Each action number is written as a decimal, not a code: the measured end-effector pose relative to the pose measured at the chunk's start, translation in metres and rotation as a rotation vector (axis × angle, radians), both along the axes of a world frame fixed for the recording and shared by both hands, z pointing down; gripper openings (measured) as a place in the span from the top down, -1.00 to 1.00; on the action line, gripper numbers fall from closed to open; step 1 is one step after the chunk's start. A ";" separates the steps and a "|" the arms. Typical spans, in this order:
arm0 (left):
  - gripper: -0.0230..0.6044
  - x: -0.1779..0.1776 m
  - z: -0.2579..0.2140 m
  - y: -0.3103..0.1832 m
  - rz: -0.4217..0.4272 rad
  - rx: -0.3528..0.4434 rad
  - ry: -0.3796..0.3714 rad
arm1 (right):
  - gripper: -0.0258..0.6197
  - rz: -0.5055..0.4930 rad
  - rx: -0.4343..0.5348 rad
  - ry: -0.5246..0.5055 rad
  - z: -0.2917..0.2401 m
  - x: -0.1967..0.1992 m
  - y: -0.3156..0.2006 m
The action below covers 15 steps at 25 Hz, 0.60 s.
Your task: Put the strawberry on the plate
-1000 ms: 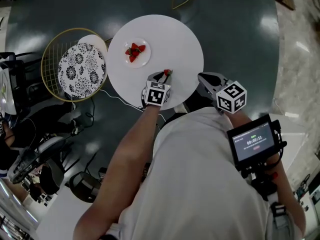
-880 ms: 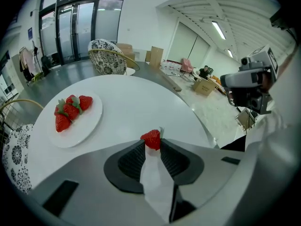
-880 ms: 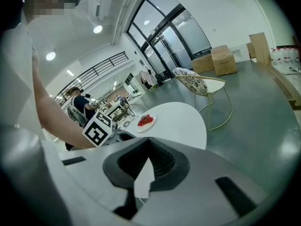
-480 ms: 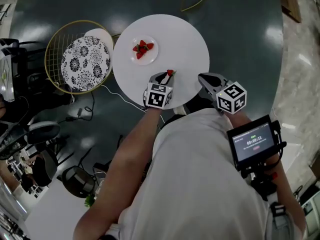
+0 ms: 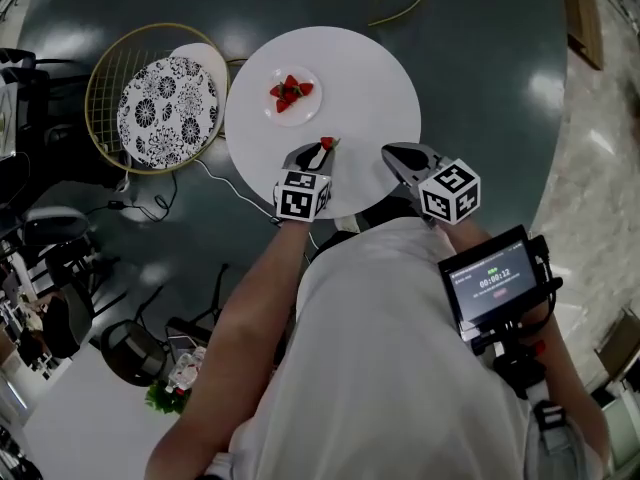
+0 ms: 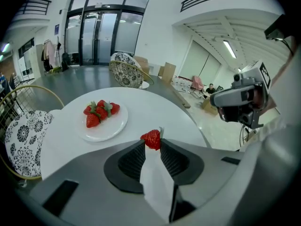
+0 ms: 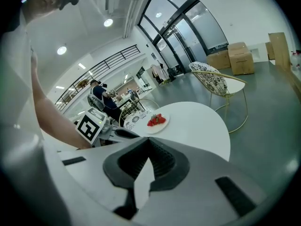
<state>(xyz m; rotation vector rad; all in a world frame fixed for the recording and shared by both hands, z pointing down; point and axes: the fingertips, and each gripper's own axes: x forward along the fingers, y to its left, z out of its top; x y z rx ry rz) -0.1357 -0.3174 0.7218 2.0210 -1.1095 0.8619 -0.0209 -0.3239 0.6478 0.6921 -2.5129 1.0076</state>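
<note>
Strawberry (image 6: 151, 139) sits pinched at the very tips of the L gripper (image 5: 322, 147); both ribbed pads press its sides, so the jaws are closed on it, w/ a green leaf bit sticking up by the R-hand pad; fruit is held over the near part of the white round table (image 5: 370, 88), whether clear of the top or touching it can't be told.

Plate (image 6: 107, 129) lies ahead of those jaws and off to their left, well apart from the held fruit; it's small, white, w/ a heap of berries (image 6: 100, 111) on its middle.

R gripper (image 7: 148, 139) is to the right of the L jaws, near the table's near edge; its jaws are closed tip to tip, nothing btwn them; from its own view the plate is far ahead and slightly right of the tips.

Beyond the table, left of the L jaws, a wire chair (image 5: 165, 98) w/ black-and-white patterned cushion stands on dark floor; a screen (image 5: 495, 278) is strapped by the person's R forearm.
</note>
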 end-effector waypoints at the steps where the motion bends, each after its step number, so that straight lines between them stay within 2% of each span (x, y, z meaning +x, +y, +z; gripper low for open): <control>1: 0.58 -0.001 -0.002 0.001 -0.010 0.004 0.003 | 0.90 -0.007 -0.001 0.000 0.000 0.000 0.001; 15: 0.58 -0.032 -0.026 -0.010 -0.202 0.044 0.026 | 0.90 -0.116 -0.005 0.018 -0.014 -0.021 0.003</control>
